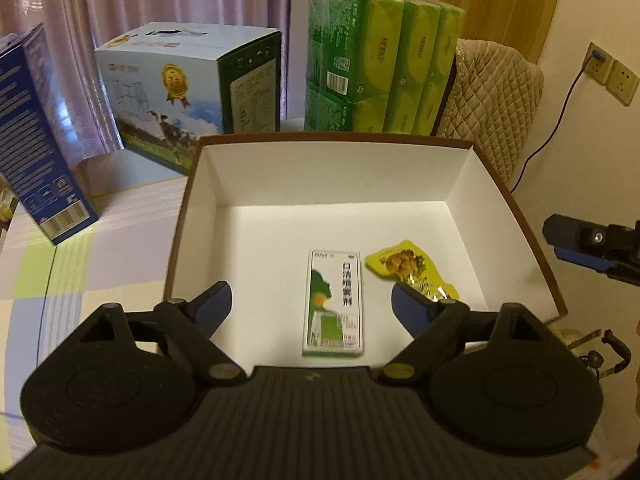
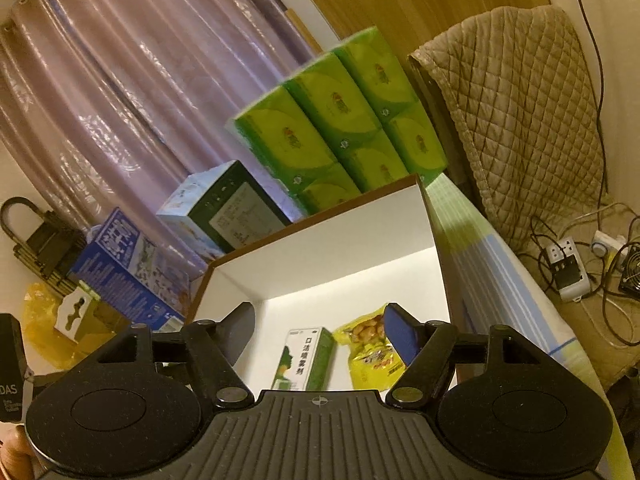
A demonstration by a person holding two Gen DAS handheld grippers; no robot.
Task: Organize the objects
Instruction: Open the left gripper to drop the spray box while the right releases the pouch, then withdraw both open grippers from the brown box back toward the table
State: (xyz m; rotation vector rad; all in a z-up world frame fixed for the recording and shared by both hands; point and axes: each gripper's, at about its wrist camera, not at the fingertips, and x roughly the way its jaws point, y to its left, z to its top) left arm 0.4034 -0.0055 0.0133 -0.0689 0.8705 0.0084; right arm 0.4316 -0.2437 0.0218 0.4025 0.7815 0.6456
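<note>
A brown box with a white inside (image 1: 456,176) (image 2: 434,240) sits on the table. On its floor lie a flat white-and-green carton (image 1: 334,304) (image 2: 310,360) and, to its right, a yellow snack packet (image 1: 404,266) (image 2: 372,344). My left gripper (image 1: 310,304) hovers open over the box's near edge, fingers spread either side of the carton, holding nothing. My right gripper (image 2: 320,332) is open too and tilted above the box, its right finger (image 2: 400,336) in front of the packet. The right gripper (image 1: 588,248) also shows at the right edge of the left wrist view.
Behind the box stand a stack of green tissue packs (image 1: 380,64) (image 2: 344,120), a milk carton box with a cow (image 1: 188,92) (image 2: 224,212) and a leaning blue box (image 1: 36,140) (image 2: 124,272). A quilted chair (image 1: 492,92) (image 2: 516,100), floor cables and a power strip (image 2: 568,268) are right.
</note>
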